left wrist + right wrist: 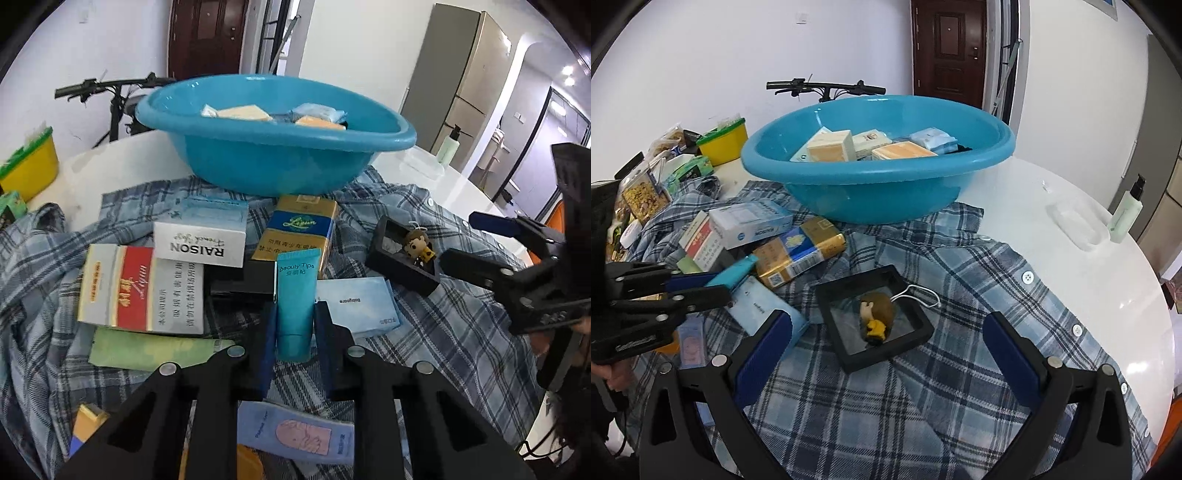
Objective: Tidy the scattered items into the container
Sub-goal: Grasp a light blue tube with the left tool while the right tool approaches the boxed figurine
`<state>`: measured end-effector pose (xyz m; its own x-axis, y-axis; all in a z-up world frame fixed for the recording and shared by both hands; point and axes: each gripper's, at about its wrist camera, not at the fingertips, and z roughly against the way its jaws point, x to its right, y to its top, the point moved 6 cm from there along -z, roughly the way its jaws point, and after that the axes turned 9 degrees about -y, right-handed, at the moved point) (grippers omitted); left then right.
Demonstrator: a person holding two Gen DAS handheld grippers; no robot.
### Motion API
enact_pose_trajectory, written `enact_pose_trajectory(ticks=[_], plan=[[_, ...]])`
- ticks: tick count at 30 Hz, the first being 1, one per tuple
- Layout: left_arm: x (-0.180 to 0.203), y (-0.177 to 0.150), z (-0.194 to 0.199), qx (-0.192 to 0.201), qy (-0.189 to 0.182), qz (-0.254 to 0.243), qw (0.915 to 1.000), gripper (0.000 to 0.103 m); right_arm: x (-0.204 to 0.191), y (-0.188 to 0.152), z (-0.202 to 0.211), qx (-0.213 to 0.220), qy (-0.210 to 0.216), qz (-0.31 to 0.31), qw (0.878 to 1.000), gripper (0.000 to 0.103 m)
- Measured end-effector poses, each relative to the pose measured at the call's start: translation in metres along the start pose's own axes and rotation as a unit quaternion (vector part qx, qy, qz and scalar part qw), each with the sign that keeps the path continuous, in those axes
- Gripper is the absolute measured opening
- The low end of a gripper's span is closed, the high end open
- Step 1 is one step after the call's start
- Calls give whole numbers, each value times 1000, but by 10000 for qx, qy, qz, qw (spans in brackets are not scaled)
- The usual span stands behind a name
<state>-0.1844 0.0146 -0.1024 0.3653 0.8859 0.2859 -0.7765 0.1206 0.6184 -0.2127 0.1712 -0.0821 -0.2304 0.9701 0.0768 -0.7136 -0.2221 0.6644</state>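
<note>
With the left gripper [295,321] clamped on the teal Beauty Tips tube [295,295] lying among the boxes, lifting it into the blue basin [273,147] comes next; the right gripper [886,339] hangs wide open over the black framed figurine [873,317].

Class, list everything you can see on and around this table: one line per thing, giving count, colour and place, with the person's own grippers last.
basin: one, blue, far end of table, boxes inside
shirt: one, blue plaid, spread on table
Beauty Tips tube: one, teal, between left gripper's pads
RAISON box: one, white, on shirt
gold carton: one, gold and blue, before basin
red carton: one, red and white, left
black frame: one, holds a figurine
pump bottle: one, pale green, right edge
yellow tub: one, left of basin
left gripper: shut on tube
right gripper: open, near frame
</note>
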Motion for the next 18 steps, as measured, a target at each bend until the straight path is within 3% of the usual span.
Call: enact_pose_trajectory(ticks=[3, 13, 18], plan=[[2, 1, 12, 178, 126, 12, 9998, 22, 0, 0, -5, -18, 32, -49, 10000, 103], [-1, -8, 27, 296, 149, 255, 9991, 22, -7, -2, -25, -111, 291, -36, 9995, 72], [1, -12, 24, 248, 140, 270, 9992, 22, -5, -3, -33, -157, 328, -81, 9993, 63]])
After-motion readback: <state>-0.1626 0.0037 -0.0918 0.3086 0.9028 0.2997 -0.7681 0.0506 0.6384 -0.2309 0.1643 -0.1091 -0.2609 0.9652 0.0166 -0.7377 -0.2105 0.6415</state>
